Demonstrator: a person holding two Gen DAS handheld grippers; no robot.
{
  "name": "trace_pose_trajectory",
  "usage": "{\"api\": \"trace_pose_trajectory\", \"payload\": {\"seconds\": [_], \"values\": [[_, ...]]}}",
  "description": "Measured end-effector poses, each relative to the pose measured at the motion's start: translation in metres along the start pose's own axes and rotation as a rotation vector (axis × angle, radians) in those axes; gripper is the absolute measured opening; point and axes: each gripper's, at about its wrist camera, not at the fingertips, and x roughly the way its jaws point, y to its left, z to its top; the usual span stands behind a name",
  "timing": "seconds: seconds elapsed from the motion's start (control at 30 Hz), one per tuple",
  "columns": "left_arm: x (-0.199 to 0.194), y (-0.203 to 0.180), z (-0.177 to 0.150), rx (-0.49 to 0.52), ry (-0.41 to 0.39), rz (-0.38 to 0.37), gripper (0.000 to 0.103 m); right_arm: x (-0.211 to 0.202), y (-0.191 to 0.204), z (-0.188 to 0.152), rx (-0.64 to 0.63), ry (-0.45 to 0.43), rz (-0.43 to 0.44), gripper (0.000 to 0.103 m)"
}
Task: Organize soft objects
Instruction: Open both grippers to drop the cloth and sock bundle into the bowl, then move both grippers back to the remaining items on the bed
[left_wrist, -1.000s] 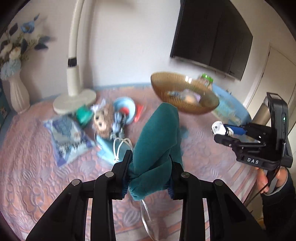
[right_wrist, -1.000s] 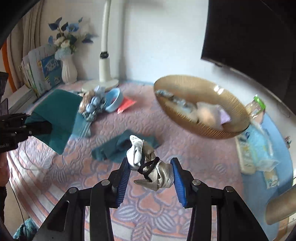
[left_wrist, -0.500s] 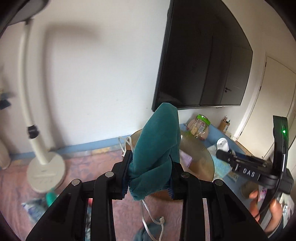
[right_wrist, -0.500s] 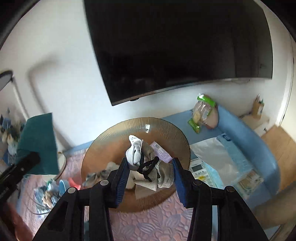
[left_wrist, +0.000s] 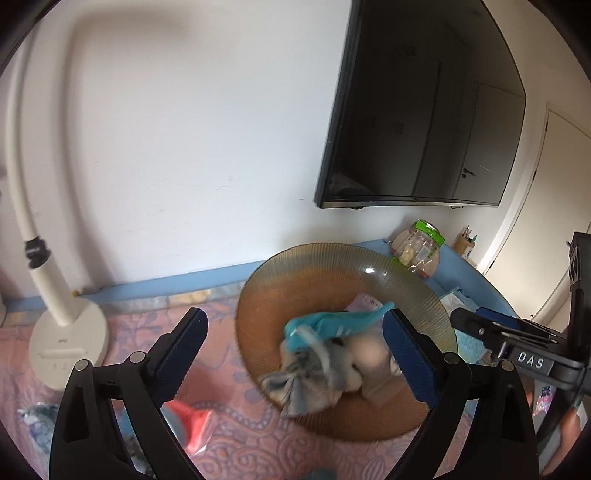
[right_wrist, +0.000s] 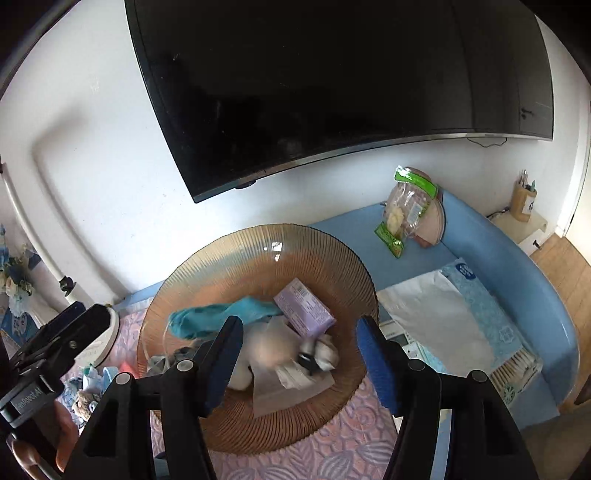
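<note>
Both grippers are spread wide and empty: left gripper (left_wrist: 293, 341), right gripper (right_wrist: 297, 345); a teal cloth (right_wrist: 218, 317) and a grey bundle (right_wrist: 317, 356) lie in the bowl (right_wrist: 236, 243) at frame centre, so two deposits are judged done; items at lower left (right_wrist: 86, 387) remain outside; the cloth's long axis runs left-right, slightly tilted.

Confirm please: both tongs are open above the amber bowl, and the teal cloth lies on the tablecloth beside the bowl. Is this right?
Not quite. Both tongs, left and right, are open above the bowl, but the teal cloth lies inside the bowl, as the right wrist view shows.
</note>
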Motion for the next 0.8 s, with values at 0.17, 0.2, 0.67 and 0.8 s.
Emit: {"api": "trace_pose_trajectory", "payload": {"seconds": [0.17, 0.2, 0.67, 0.8], "values": [[-0.06, 0.013, -0.012, 0.023, -0.037, 0.073, 0.096, -0.022, 0.011, -0.02, -0.01, 0.011, 0.064, 0.062], [-0.076, 0.015, -0.014, 0.034, -0.053, 0.098, 0.096, -0.028, 0.016, -0.024, -0.021, 0.009, 0.078, 0.062], [-0.277, 0.083, -0.067, -0.004, -0.25, 0.348, 0.102, -0.047, 0.142, -0.129, -0.265, 0.107, 0.279, 0.062], [-0.248, 0.114, -0.109, -0.076, -0.17, 0.347, 0.102, -0.023, 0.165, -0.169, -0.333, 0.17, 0.271, 0.062]]}}
